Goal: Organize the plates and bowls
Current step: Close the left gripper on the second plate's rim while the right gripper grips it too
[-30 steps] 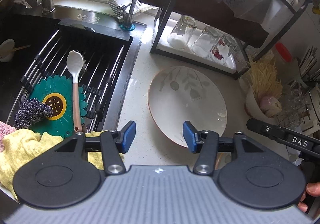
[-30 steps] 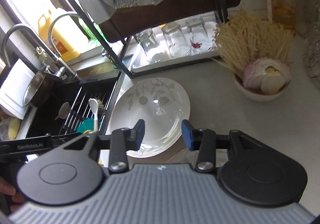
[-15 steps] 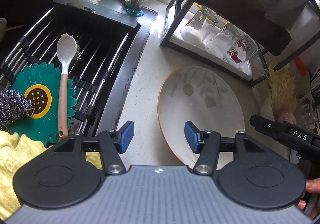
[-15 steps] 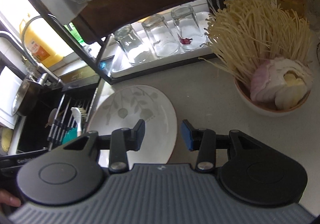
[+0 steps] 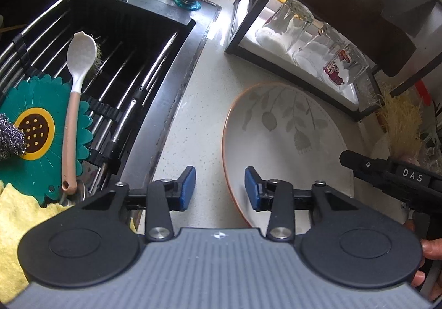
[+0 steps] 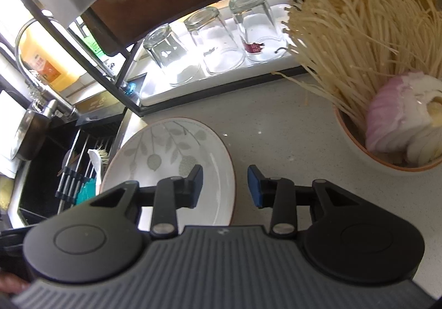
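We see the white leaf plate lying flat on the pale counter, between the sink and the bowl of thin mushrooms. Its orange edge sits near the rack with three upside-down glasses. Our left gripper is wide open and holds nothing, with the plate's left edge between its fingers. Our right gripper is wide open and empty too, over the plate's right edge. Bare counter lies between plate and bowl.
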Available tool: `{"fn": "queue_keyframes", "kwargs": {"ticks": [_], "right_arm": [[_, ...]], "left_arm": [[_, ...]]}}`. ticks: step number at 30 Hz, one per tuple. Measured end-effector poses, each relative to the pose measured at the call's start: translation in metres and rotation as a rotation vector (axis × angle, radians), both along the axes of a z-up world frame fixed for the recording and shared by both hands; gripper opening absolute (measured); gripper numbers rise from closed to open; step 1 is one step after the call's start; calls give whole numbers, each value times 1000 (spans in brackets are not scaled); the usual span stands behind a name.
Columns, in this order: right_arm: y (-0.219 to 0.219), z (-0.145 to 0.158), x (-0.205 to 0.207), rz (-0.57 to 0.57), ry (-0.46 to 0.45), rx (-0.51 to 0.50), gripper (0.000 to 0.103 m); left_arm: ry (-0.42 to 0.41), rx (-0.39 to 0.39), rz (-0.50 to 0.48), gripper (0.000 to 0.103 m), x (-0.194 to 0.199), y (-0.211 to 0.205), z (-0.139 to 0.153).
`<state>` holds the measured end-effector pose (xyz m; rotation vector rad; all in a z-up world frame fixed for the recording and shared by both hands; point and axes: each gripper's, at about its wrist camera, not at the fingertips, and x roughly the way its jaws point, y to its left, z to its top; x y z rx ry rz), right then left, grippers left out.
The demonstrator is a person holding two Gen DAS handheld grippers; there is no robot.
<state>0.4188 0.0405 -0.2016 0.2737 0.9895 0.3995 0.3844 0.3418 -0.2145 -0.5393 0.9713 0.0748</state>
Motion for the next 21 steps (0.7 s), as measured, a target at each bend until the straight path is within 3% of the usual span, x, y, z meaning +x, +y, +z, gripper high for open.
{"fn": "queue_keyframes", "kwargs": {"ticks": [2, 4, 10, 21], "right_arm": [[1, -2, 2, 10, 1, -1, 38], [2, -5, 3, 24, 11, -1, 30], [5, -9, 4, 54, 15, -3, 26], [-1, 2, 0, 59, 0, -23, 25]], "left_arm": [[-5, -11, 14, 37, 1, 1, -1], [-4, -18, 21, 30, 3, 1, -3], [-13, -5, 11, 11, 9, -2, -1], [5, 31, -14, 11, 5, -15, 14]]}}
